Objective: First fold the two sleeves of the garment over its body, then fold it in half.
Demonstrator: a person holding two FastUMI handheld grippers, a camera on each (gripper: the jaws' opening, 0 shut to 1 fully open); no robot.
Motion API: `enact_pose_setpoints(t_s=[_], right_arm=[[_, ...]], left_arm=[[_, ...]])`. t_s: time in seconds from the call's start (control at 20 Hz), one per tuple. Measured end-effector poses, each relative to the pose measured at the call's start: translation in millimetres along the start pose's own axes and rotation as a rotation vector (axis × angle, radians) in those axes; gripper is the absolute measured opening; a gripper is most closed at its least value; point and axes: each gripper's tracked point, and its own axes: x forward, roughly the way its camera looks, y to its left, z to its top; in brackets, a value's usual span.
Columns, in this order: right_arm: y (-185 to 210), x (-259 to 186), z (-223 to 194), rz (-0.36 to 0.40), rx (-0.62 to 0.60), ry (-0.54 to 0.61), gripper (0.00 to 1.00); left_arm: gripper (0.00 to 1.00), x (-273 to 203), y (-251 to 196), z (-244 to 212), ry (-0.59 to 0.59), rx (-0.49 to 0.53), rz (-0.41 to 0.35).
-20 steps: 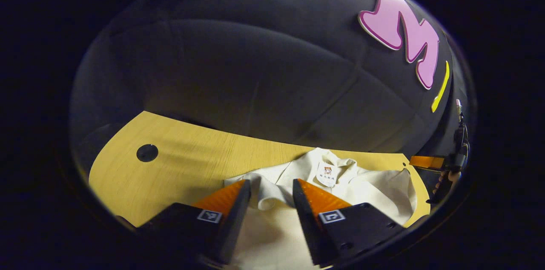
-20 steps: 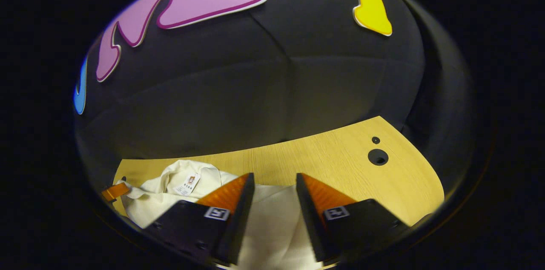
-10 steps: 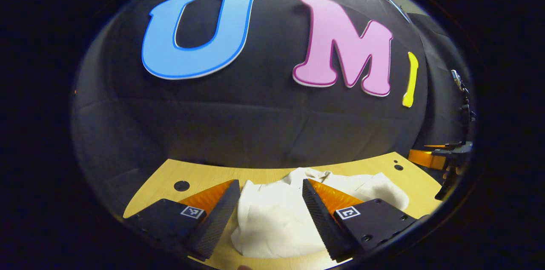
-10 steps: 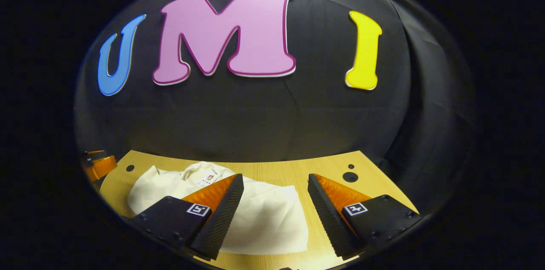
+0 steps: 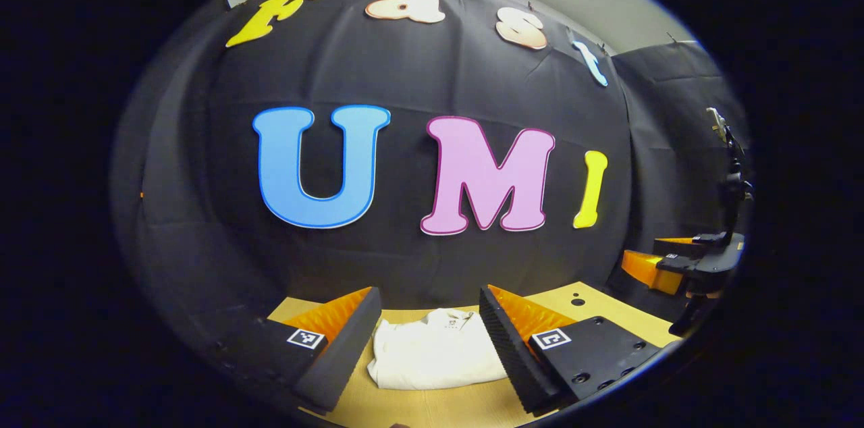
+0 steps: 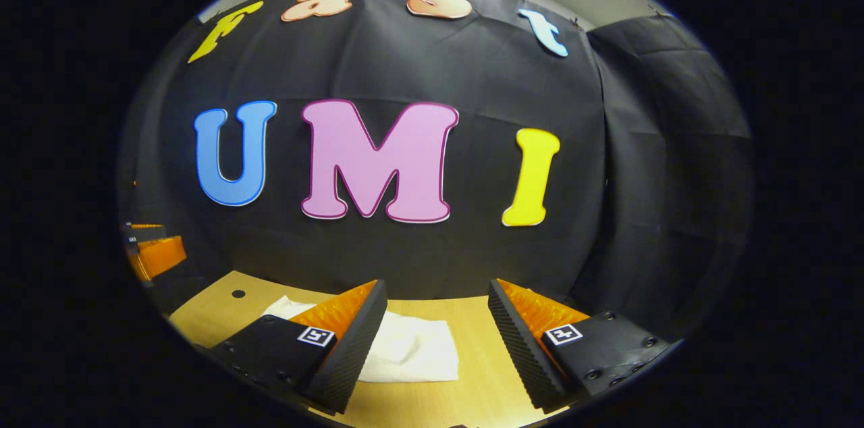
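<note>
Centrally, the wooden desk (image 5: 611, 314) runs along the foot of the black booth wall (image 5: 405, 77), with small round holes near its far corners (image 6: 237, 293).

Garment (image 5: 435, 355): a white piece lying as a compact folded bundle on the desk, toward the near edge and between the two far corners. In the left gripper view a small tag at its collar faces the far edge; in the right gripper view the same garment (image 6: 412, 350) shows a straight, squared right-hand edge, lying flat on the wood.

Left tongs (image 5: 430, 347): held above the desk, fingers spread wide apart and gripping nothing; the garment shows in the gap between them, farther off and untouched. These tongs also appear at the left margin of the right gripper view (image 6: 150, 254).

Right tongs (image 6: 437, 341): likewise raised off the desk, fingers wide apart and empty, with bare wood and the garment's right edge in the gap. They appear at the right margin of the left gripper view (image 5: 665, 266), beyond the desk's right edge.
</note>
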Motion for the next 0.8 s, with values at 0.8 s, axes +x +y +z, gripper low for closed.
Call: enact_pose_setpoints(t_s=[0.8], right_arm=[[41, -194, -7, 0.127, 0.040, -0.063, 0.96]], left_arm=[[0.95, -199, 10, 21, -0.226, 0.019, 0.095]])
